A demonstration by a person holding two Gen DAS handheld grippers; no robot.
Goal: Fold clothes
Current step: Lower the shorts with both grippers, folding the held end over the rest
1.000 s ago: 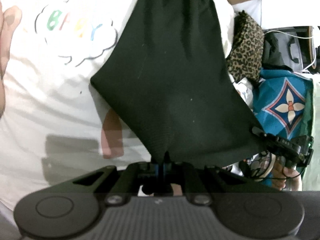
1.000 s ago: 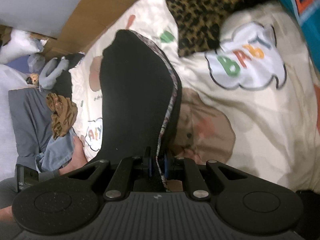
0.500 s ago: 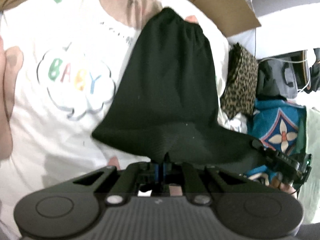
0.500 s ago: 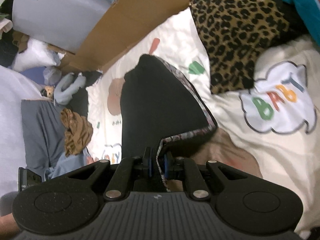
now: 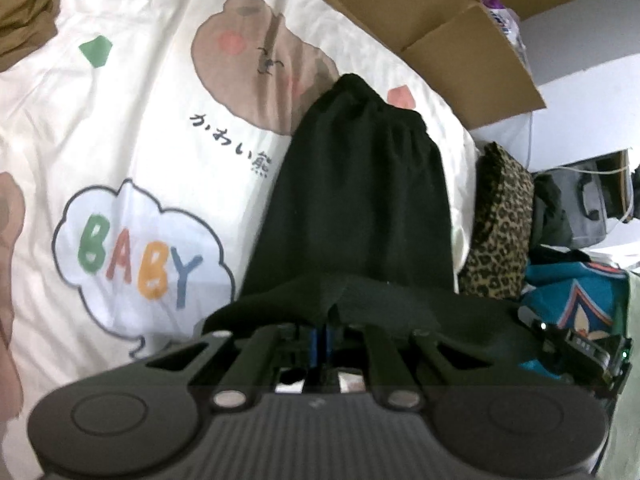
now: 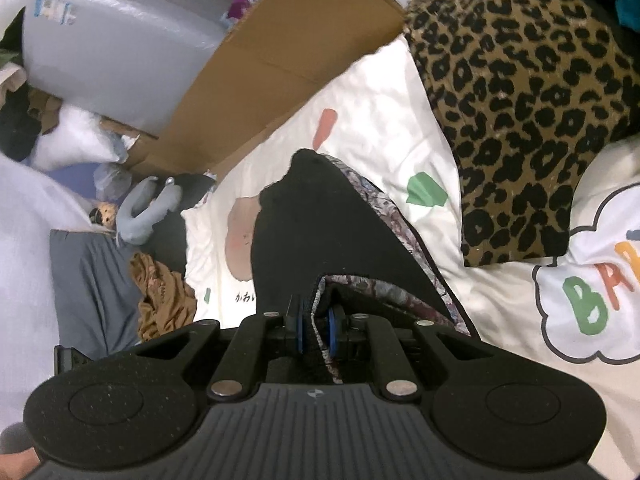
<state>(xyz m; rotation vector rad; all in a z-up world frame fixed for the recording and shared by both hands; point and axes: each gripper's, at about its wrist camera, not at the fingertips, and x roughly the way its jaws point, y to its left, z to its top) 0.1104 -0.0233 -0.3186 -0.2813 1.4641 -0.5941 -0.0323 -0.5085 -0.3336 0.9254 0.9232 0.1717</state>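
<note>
Black garment [image 5: 360,208] now doubled: near edge, gripped in left gripper [image 5: 322,334] and right gripper [image 6: 316,330] jaws, has swung forward over far half on bedsheet [image 5: 140,128]. Fold underway; judged ready to lay down.

Both views are bright, and the white bedsheet [image 5: 152,128] is almost overexposed. The fisheye bends the edges and darkens the corners. The left view is slightly soft; the black garment [image 5: 360,208] shows little detail.
</note>
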